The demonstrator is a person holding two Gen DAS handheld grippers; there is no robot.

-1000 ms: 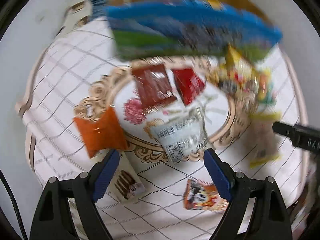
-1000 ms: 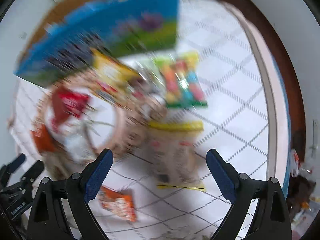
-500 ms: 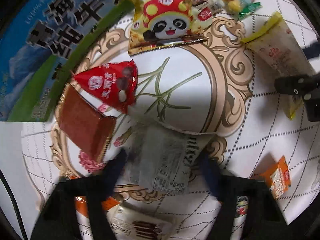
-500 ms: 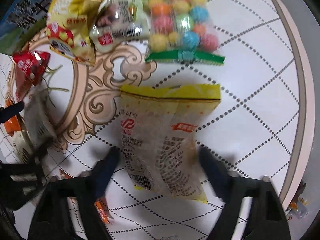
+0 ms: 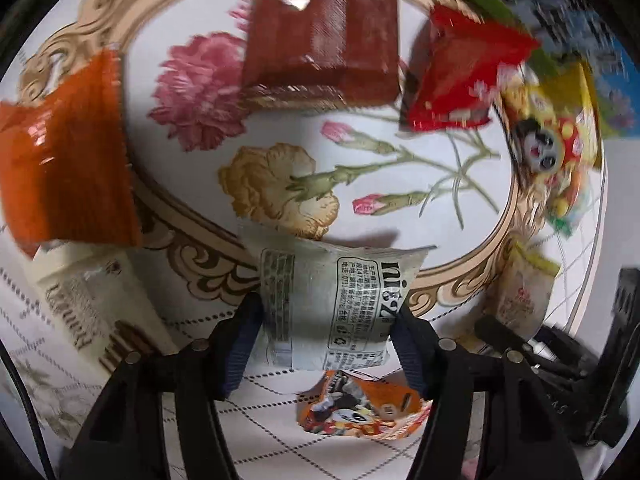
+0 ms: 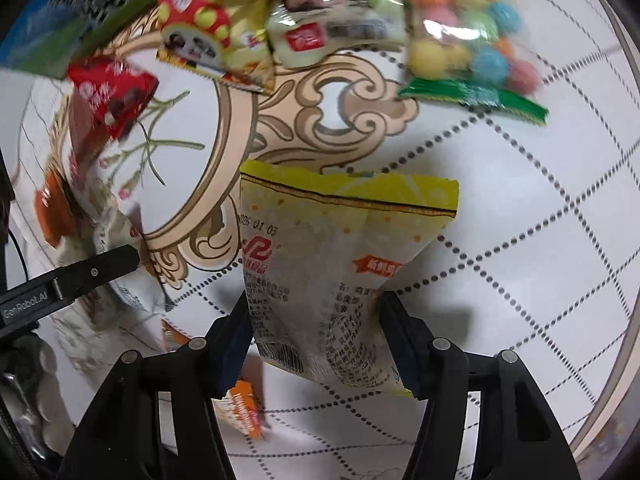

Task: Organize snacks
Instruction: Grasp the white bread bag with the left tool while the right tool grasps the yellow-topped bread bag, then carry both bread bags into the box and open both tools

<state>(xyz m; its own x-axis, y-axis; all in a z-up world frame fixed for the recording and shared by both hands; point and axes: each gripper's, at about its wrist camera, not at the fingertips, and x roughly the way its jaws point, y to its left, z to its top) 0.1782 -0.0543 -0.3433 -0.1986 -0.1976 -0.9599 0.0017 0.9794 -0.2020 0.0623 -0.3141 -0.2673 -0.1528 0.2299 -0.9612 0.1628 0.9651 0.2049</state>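
Patterned desk crowded with snacks: left claw, opening, brackets a grey packet; right claw, closing, seemingly pinches a yellow-topped bag; orange packets lie beneath both.

Glossy plastic snack packets lie on a smooth printed tablecloth.

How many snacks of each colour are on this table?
Orange packets: 2
Red packet: 1
Brown packet: 1
Yellow packets: 2
Pale packets: 3
Bag of coloured sweets: 1
Blue box: 1
Total: 11
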